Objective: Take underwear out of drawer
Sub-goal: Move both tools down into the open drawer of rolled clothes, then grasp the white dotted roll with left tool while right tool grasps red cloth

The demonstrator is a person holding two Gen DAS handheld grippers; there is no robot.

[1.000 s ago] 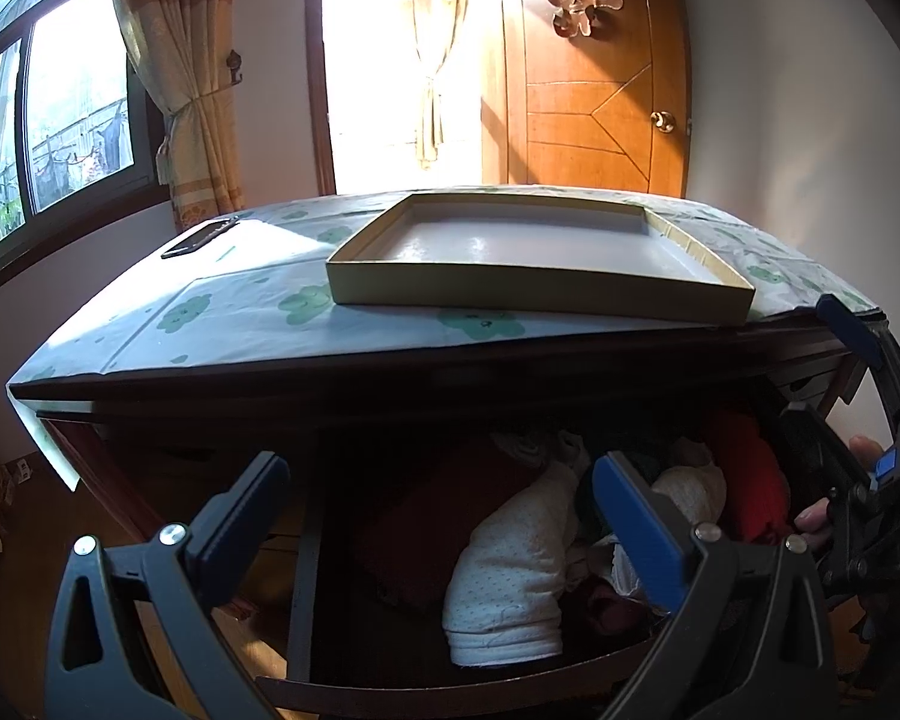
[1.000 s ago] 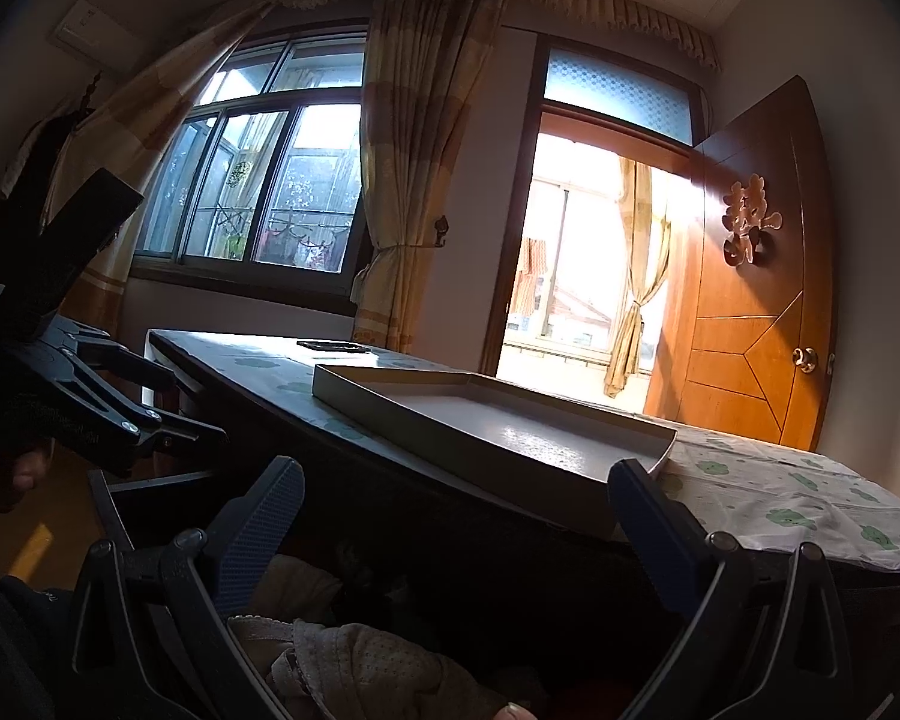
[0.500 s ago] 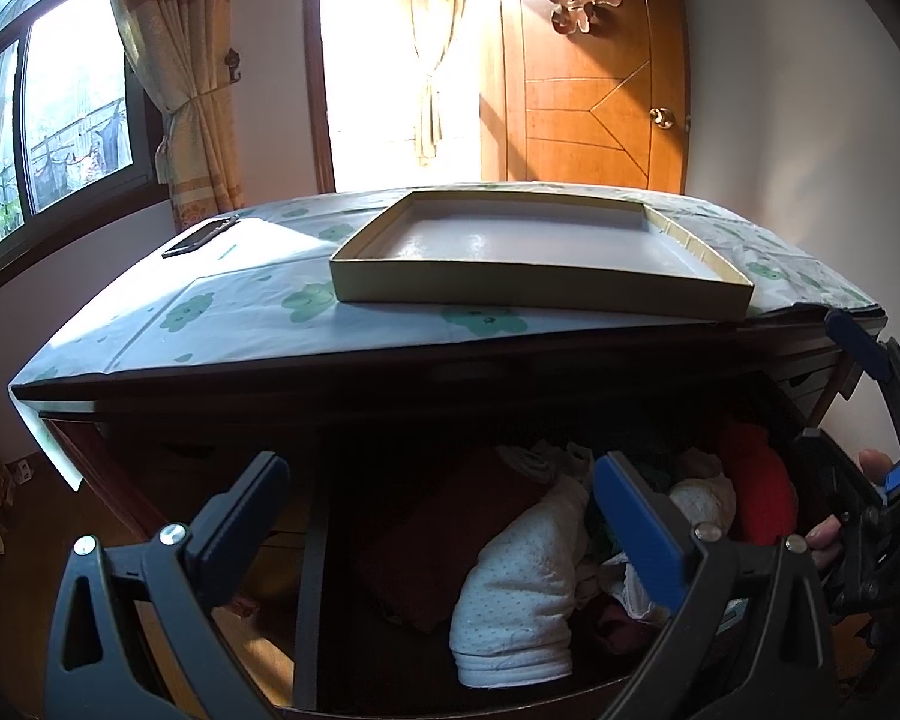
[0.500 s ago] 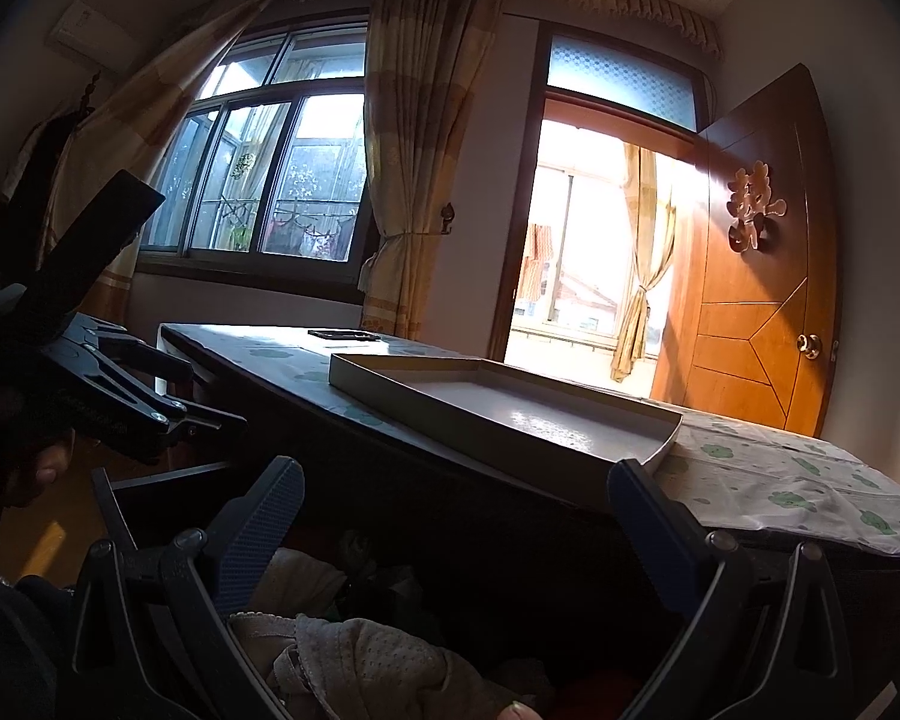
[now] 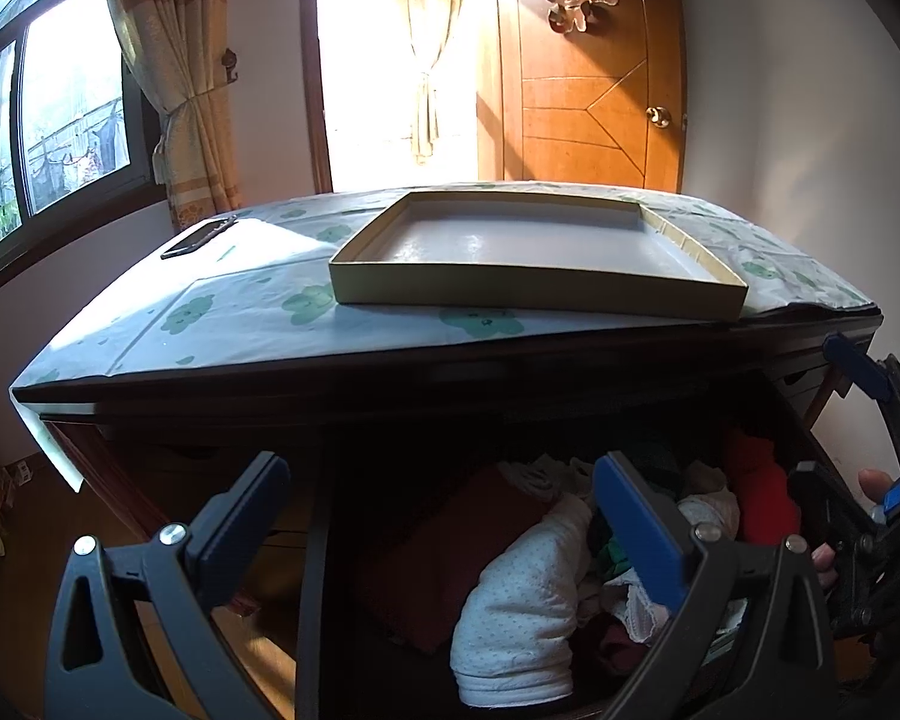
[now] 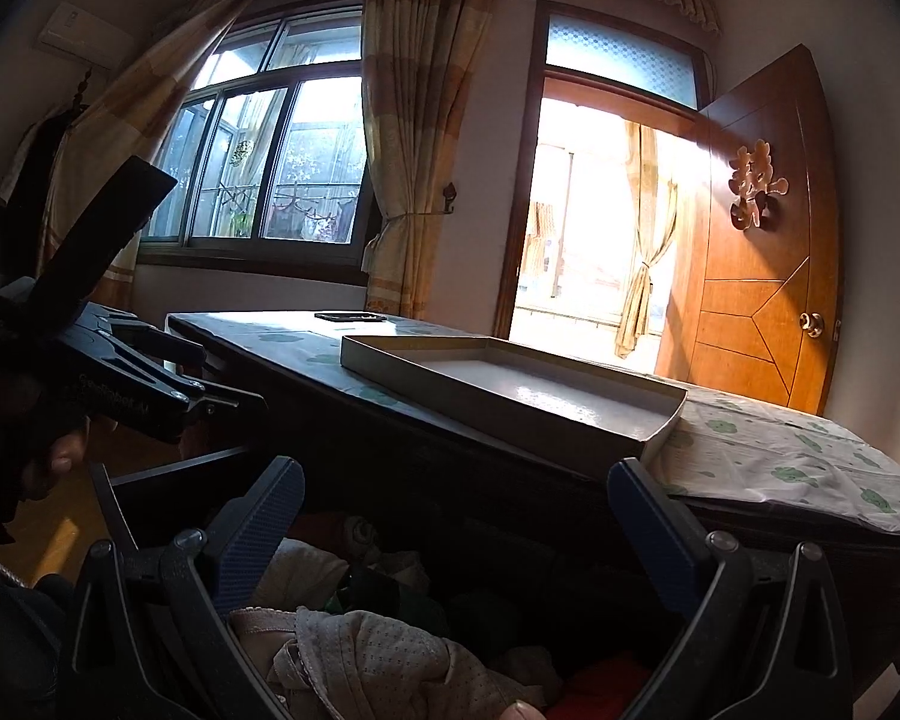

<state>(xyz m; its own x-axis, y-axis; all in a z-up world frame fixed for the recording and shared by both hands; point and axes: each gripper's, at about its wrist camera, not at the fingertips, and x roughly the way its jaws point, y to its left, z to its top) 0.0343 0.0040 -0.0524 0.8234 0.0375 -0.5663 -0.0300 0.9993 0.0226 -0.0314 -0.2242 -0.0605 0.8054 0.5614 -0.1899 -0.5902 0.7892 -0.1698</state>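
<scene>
Underwear [image 5: 519, 606] sits piled in the open drawer [image 5: 312, 600] under the table [image 5: 222, 324]. I hold my left gripper [image 5: 438, 516] and right gripper [image 6: 450, 510] over it, both jaws wide and holding nothing. I should pinch 1 white dotted piece and lift straight up, away from the table's edge.

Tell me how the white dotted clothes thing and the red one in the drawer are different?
The white dotted garment is pale with tiny dots; the red garment is plain bright red. The white one lies near the drawer's front, in the middle; the red one sits farther back, at the right. The white one looks bigger. Both are soft, bunched clothes in the open drawer, and neither gripper holds them.
</scene>
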